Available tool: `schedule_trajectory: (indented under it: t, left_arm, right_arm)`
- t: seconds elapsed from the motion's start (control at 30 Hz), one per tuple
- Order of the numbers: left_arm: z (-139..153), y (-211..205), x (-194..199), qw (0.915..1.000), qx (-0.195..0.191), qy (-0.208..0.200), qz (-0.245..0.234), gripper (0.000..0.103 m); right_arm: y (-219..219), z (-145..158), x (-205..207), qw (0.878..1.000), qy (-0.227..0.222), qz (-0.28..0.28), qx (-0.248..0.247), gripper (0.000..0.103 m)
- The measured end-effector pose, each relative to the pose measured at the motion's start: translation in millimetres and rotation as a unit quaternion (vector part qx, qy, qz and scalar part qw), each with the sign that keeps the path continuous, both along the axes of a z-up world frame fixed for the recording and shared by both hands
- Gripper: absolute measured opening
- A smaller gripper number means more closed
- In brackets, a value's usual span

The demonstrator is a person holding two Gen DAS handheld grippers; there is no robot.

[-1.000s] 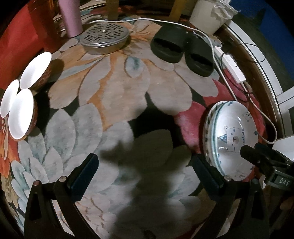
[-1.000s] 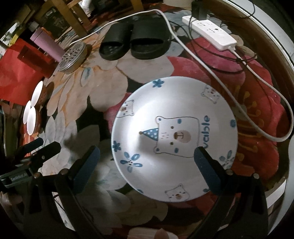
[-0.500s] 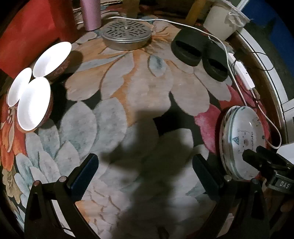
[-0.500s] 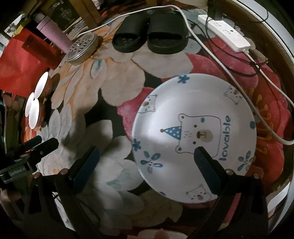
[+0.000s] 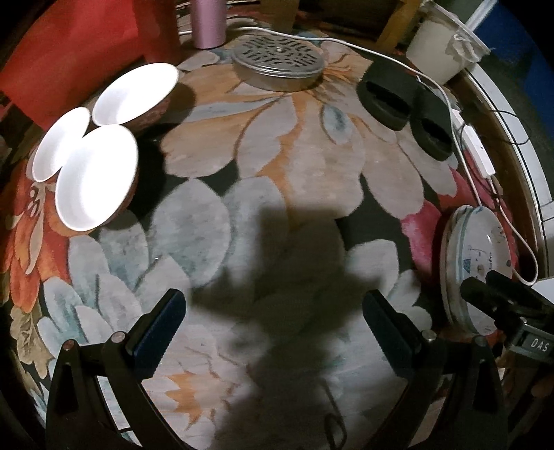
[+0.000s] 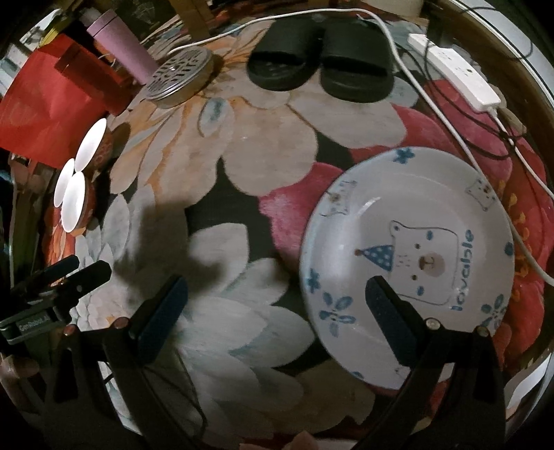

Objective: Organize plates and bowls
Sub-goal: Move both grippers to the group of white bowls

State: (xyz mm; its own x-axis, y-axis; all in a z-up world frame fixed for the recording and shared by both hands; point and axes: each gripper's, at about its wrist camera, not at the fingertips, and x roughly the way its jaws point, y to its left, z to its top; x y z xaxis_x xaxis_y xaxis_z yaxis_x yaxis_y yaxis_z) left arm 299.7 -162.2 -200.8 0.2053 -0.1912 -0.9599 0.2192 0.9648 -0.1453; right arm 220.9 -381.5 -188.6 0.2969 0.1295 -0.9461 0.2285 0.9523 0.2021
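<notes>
Three white-lined bowls with dark red outsides cluster at the left of a flowered rug, also visible as bowls in the right wrist view. A stack of white plates printed with a blue bear lies at the right; the top plate fills the right of the right wrist view. My left gripper hangs open over bare rug, well short of the bowls. My right gripper is open, its right finger over the plate's near part, holding nothing.
A perforated metal lid, a pink tumbler, black slippers, a white power strip with cables and a white bin ring the far side. A red bag stands behind the bowls.
The left gripper has swung left toward the bowls, which now look larger and nearer. The right gripper has shifted left, so the plate sits further right in its view.
</notes>
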Motion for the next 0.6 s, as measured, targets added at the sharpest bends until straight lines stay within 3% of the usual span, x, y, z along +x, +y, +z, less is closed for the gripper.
schedule_trajectory:
  t: [0.6]
  left_arm:
    - [-2.6,76.8,21.7,0.9972,0.004,-0.004,0.074,0.102]
  right_arm:
    - [71.5,-2.8,53.8,0.995,-0.016,0.095,0.021,0.103]
